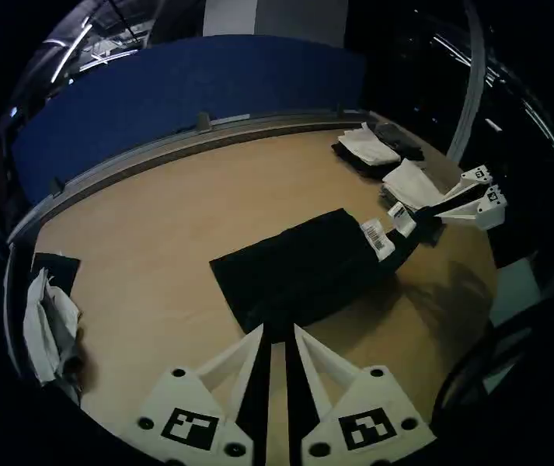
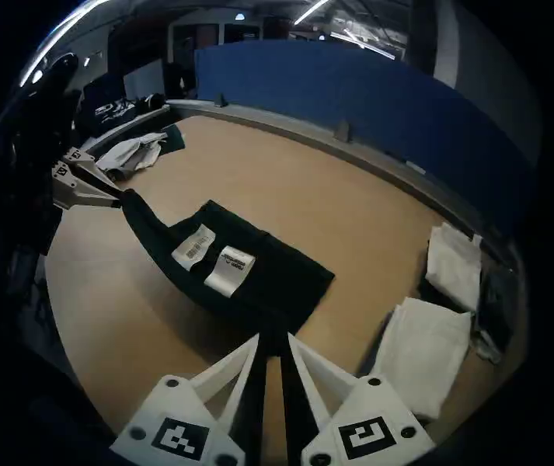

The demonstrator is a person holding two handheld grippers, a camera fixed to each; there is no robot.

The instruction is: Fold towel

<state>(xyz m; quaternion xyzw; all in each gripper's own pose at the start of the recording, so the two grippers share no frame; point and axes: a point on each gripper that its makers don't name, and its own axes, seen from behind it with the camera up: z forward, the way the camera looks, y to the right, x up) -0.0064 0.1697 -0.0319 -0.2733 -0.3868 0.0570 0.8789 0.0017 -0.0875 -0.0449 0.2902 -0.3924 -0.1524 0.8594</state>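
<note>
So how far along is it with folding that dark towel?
Partway, I'd say. Done: the dark towel lies on the table as a narrow strip, seemingly doubled once. In hand: the left gripper and right gripper each pinch an end between their fingers, with the ends raised. Left: bringing the ends together and flattening it.

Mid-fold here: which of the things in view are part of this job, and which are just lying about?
Part of the job:
dark towel
left gripper and right gripper, each pinching an edge of it

Lying about:
folded white towels
crumpled white cloth
blue partition
</note>
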